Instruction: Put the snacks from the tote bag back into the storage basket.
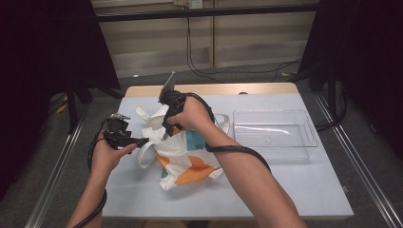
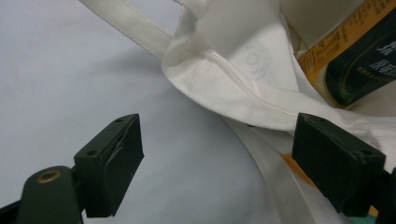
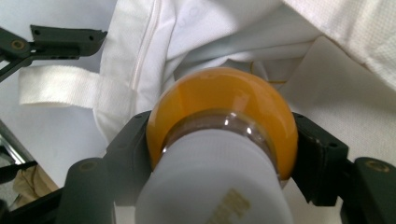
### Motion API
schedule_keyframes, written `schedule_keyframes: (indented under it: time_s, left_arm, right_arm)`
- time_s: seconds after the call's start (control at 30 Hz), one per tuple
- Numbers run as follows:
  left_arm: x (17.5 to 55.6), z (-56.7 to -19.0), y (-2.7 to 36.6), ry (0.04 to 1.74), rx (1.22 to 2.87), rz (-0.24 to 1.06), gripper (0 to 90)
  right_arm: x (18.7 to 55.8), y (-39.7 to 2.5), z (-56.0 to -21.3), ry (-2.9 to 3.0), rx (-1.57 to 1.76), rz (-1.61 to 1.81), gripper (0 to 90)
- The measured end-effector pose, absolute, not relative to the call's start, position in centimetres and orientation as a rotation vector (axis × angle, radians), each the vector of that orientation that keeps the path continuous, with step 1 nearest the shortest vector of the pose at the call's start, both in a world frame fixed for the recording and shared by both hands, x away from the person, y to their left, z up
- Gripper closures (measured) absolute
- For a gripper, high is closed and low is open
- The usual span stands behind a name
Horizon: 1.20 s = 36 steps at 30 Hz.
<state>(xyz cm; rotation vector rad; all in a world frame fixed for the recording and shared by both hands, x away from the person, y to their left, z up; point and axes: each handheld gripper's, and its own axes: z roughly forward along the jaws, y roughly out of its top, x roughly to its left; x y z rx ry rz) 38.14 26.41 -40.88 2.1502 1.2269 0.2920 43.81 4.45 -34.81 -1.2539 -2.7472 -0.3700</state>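
At the mouth of a white tote bag (image 1: 183, 152) on the counter (image 1: 285, 180), the right gripper (image 3: 219, 135) pinches an orange-filled bottle (image 3: 222, 112) between its fingers, while the left gripper (image 2: 217, 154), fingers spread, hovers beside the bag's hem.

The left gripper (image 2: 217, 161) gapes wide at the white bag's (image 2: 243, 79) hem.

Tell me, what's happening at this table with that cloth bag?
A person works with a hand-held gripper in each hand. The right gripper is clamped on a bottle of orange liquid with a white cap, right at the mouth of a white tote bag. The left gripper is open at the bag's rim, beside a handle. A clear plastic tray sits to the right.
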Motion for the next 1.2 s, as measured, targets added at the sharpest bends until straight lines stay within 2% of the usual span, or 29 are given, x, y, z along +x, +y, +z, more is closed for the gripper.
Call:
schedule_keyframes:
  time_s: [1.2]
  left_arm:
    - [38.1,-40.7,26.2,1.216,2.151,0.289,16.2]
  right_arm:
    - [44.3,0.8,-28.8,-2.773,-1.101,-0.339,30.7]
